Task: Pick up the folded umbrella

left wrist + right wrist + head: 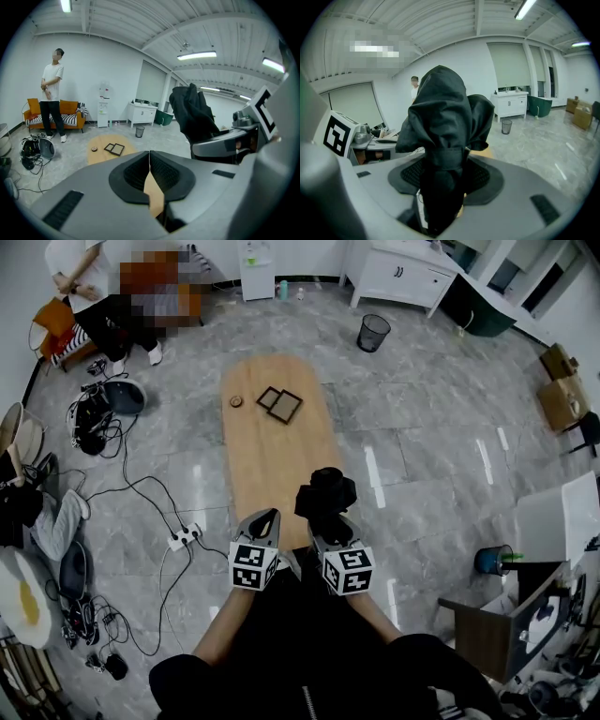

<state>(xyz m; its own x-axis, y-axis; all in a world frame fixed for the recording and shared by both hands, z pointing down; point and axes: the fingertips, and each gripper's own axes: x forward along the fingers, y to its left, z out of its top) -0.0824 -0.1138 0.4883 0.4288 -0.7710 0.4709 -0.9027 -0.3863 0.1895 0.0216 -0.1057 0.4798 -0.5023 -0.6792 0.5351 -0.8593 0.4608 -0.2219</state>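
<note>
The folded black umbrella [443, 140] stands upright between the jaws of my right gripper [445, 180], which is shut on it and holds it above the near end of the wooden table [272, 451]. In the head view the umbrella [325, 498] rises from the right gripper [323, 521]. The umbrella [194, 115] also shows at the right of the left gripper view. My left gripper [265, 521] hovers beside it at the left; its jaws [150, 176] are shut with nothing between them.
Two dark picture frames [280, 402] and a small round object [235, 401] lie at the table's far end. A black wastebasket [373, 332] stands on the floor beyond. A person [50, 96] stands by an orange sofa [51, 117]. Cables [141, 493] trail on the left floor.
</note>
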